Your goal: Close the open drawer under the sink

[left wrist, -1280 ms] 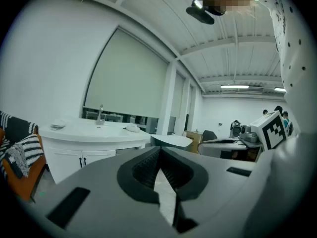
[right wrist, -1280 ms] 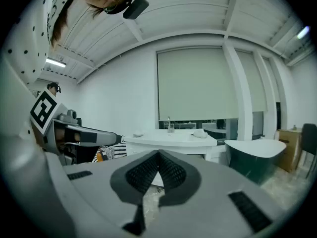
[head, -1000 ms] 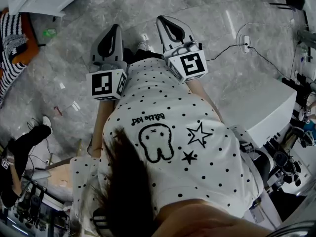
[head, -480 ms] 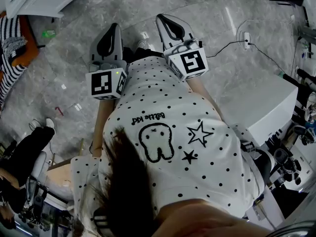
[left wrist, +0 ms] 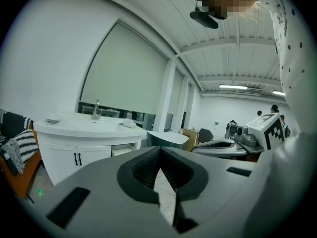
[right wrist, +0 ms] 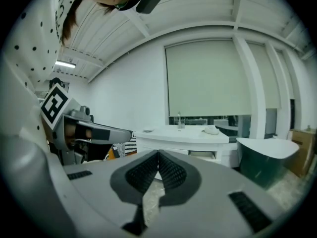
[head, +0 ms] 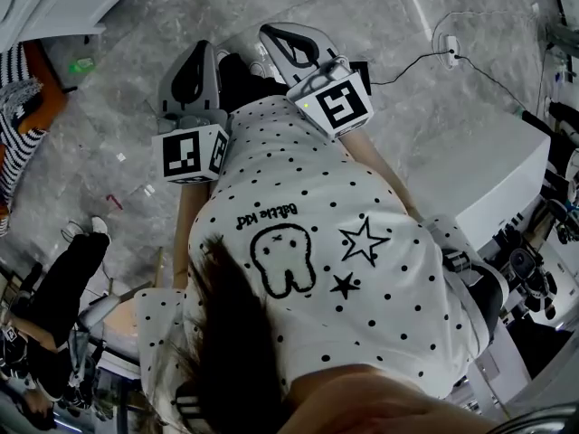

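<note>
A grey marbled stone floor carries a thin black cable running to a small white plug block, with a white box-shaped cabinet at the right. At the left, a black-and-white striped cloth lies on an orange seat. Across the room stands a dark green tub with a white rim — near a wide pale roller blind.
</note>
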Motion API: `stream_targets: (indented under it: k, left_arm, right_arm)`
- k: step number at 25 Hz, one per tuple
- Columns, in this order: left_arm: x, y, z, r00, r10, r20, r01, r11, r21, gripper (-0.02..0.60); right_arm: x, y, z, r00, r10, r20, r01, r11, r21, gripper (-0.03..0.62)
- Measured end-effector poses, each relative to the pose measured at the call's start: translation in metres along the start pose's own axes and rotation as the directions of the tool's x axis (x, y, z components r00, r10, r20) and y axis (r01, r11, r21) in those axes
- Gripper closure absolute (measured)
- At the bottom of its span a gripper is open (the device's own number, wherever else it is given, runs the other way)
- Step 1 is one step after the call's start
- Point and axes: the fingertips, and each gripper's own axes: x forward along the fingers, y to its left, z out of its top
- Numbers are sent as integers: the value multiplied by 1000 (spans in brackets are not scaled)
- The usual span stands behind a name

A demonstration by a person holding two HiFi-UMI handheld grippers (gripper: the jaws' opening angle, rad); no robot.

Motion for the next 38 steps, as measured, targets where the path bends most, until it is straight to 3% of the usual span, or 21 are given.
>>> stream_targets:
  k: [7,18,27,38]
  left_arm:
    - [29,25,2,1000,-18,-11,18,1000,-9,574]
    - [90,67,43,998,-66,-19,67,998,5,574]
    - [120,85,58,996,-91,-3,91,994,65,574]
    - [144,119,55,998,-62,-19,62,998,-1,574]
  right_arm:
    - [33,-18,-3,1000,-21,-13,21,1000,-1,580]
    - [96,-42,28,999,-10,-38,7,998,-59,580]
    - [121,-75,37,995,-92,-27,91,996,-23,580]
    - [140,-107,33,982,-181,-50,181,984,-5,580]
